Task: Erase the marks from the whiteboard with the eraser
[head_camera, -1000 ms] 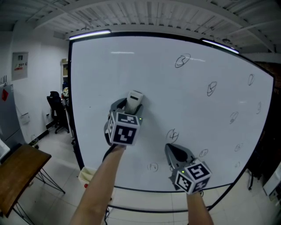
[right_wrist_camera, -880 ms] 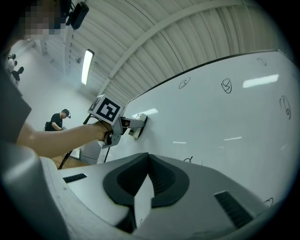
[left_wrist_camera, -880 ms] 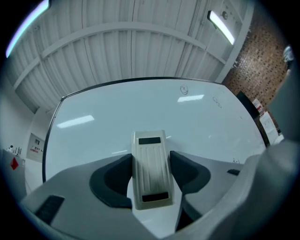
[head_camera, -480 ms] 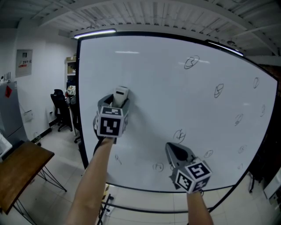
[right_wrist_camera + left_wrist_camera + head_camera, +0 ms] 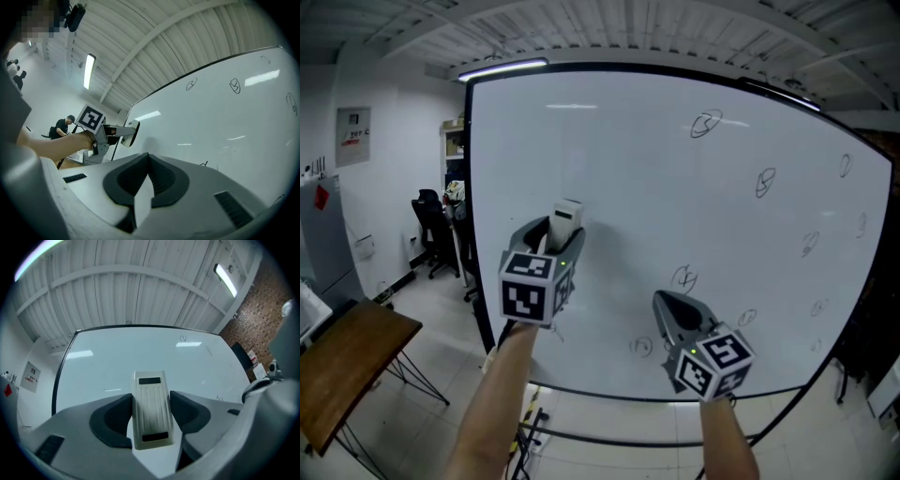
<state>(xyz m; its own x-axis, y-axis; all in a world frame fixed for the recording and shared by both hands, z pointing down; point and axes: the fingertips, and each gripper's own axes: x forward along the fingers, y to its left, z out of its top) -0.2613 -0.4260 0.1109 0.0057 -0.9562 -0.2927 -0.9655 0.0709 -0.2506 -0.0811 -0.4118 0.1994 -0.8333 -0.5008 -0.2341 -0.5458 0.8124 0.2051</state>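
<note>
At whiteboard (image 5: 656, 169), left-centre: left hand-held gripper (image 5: 555, 240) clamped on eraser (image 5: 566, 219), contact with board unclear | right hand-held gripper (image 5: 666, 307) clenched, empty, lower right | marks (image 5: 706, 124) on right half

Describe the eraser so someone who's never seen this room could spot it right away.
Start at the big black-framed whiteboard that fills the head view. At its lower left, the left gripper is held up before it, and the eraser is the pale ribbed block clamped between its fingers. Unlike the scribbled marks around it, it's a solid block with two dark strips.
</note>
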